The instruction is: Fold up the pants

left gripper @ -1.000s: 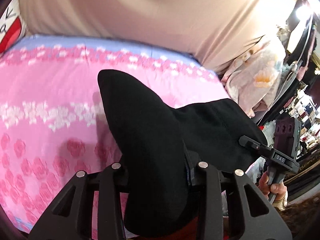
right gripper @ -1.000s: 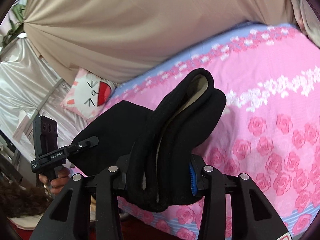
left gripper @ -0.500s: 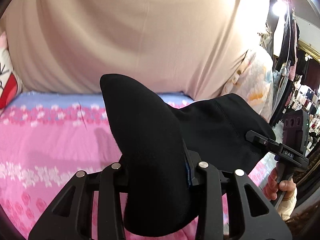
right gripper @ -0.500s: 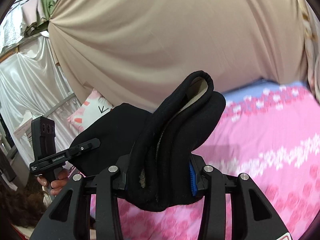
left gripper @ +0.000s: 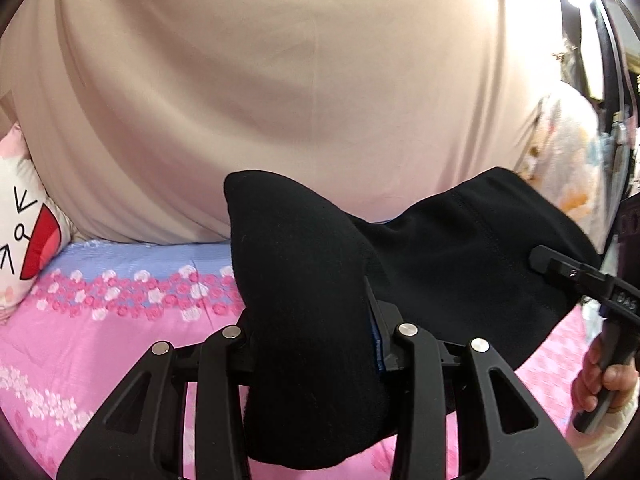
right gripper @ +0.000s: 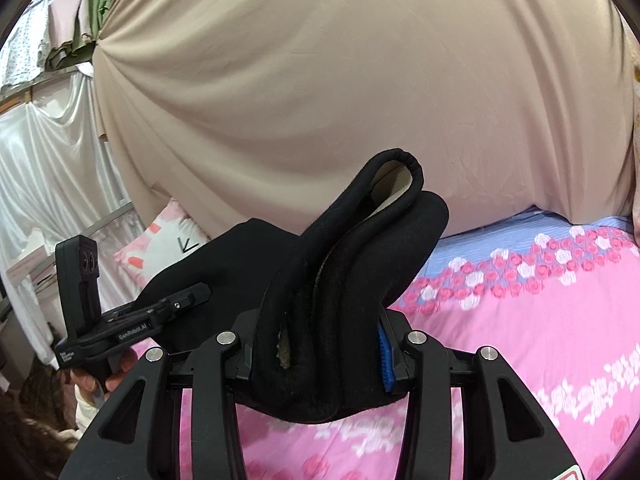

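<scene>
Black pants (left gripper: 312, 320), pale lining (right wrist only) (right gripper: 400, 182)

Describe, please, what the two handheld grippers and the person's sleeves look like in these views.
Both the left gripper and the right gripper are matte black plastic linkages with cut-out windows and silver pivot screws; the right one's finger pads are ribbed blue. The left gripper, seen from the right wrist, has a boxy upright block with two round holes and white "GenRobot.AI" lettering. Each hand shows a pale cuff. No cables visible.
</scene>
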